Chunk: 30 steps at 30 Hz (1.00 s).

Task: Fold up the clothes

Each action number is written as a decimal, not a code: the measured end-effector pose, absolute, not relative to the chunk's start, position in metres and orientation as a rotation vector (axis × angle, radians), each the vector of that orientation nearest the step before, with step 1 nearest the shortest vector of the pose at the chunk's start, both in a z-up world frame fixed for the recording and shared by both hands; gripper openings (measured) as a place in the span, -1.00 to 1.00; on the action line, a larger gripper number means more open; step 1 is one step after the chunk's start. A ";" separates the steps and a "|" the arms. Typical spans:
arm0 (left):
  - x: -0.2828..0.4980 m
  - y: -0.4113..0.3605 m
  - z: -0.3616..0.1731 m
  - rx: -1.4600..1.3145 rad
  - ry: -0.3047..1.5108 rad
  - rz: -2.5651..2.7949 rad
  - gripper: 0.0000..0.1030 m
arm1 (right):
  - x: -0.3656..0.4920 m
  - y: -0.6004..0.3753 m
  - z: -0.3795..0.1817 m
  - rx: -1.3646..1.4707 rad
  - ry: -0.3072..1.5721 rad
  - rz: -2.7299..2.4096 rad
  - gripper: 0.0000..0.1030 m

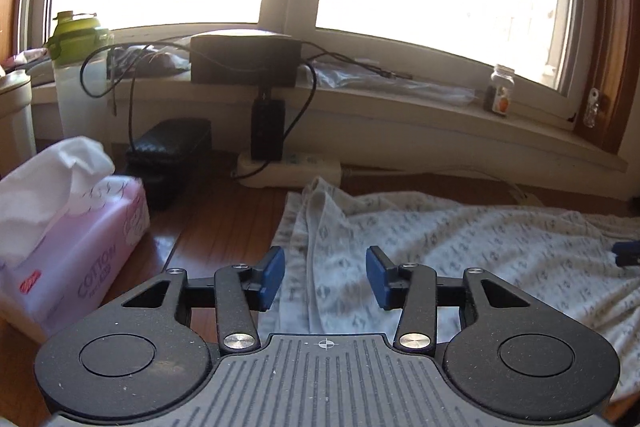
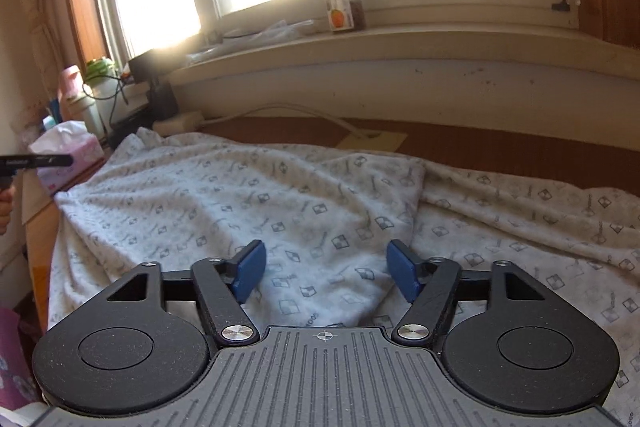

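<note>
A pale grey patterned garment (image 1: 460, 239) lies spread on the wooden table, folded over itself near the middle (image 2: 280, 203). My left gripper (image 1: 325, 277) hovers over the garment's left hem with its blue pads apart and nothing pinched between them. My right gripper (image 2: 326, 275) stands open above the folded layer, cloth lying below the gap but not pressed by the pads. In the right wrist view, the left gripper (image 2: 38, 161) shows as a dark bar at the far left edge. In the left wrist view, a blue pad of the right gripper (image 1: 626, 253) pokes in at the right edge.
A pink tissue box (image 1: 68, 235) stands left of the garment. Behind it are a black case (image 1: 170, 155), a white power strip (image 1: 288, 169) with a plugged adapter, and a green-lidded bottle (image 1: 78, 67). A small jar (image 2: 344, 3) stands on the window sill.
</note>
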<state>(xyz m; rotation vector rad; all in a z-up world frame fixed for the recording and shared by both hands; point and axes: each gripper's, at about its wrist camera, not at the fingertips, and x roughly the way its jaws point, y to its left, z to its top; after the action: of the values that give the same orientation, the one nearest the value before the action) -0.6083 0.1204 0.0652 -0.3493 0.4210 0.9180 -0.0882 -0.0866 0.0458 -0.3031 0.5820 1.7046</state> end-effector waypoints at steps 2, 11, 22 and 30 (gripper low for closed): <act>-0.586 0.143 0.067 -0.355 0.434 0.905 -0.04 | -0.085 -0.085 0.045 -0.290 0.611 1.702 0.34; -0.529 0.203 0.037 -0.283 0.601 0.963 -0.91 | -0.082 -0.088 0.045 -0.263 0.636 1.711 0.38; -0.533 0.176 0.070 -0.138 0.503 1.083 0.15 | -0.076 -0.090 0.045 -0.222 0.664 1.699 0.38; -0.463 0.128 0.076 -0.092 0.453 0.869 0.48 | -0.079 -0.115 0.057 -0.252 0.573 1.703 -0.45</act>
<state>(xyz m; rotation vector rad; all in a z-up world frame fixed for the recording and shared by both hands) -0.4627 0.1284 0.0763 -0.0920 0.4525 0.8688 -0.0795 -0.1149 0.0565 -0.2521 0.5735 1.7031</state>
